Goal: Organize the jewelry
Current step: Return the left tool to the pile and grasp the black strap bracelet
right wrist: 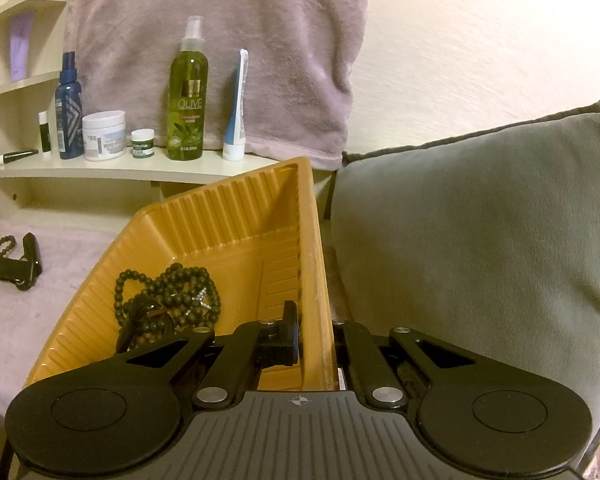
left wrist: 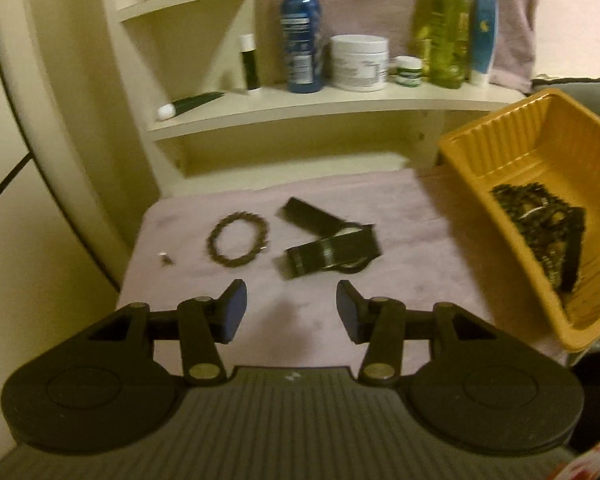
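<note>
Blue-padded fingers (left wrist: 236,308) of the left gripper (left wrist: 291,304) sit nearest the left camera, standing partly apart with nothing between them, over the near part of the pink cloth (left wrist: 400,200) that covers the table. Just beyond them lies the loose jewelry: a bead bracelet (left wrist: 238,240) to the far left of the gap, a black watch (left wrist: 330,244) to the far right of it, and a tiny pale piece (left wrist: 165,258), too small to name, further left and apart from the bracelet. The bracelet lies flat as an open ring, slightly longer from left to right. The watch's straps splay in a V, so its near strap runs roughly left to right across the line of the fingers. The left gripper points down and forward at these pieces, and is clearly the nearer one to them.

On the right, the yellow tray (left wrist: 500,148) is tilted, with a heap of dark bead strands (right wrist: 168,300) already inside. The right gripper (right wrist: 316,344) is closed on the tray's right wall, one finger inside and one outside, holding it steady beside the grey cushion (right wrist: 480,240).

I judge the bracelet or the watch to be the next pick, and either then travels right, toward the tray.
</note>
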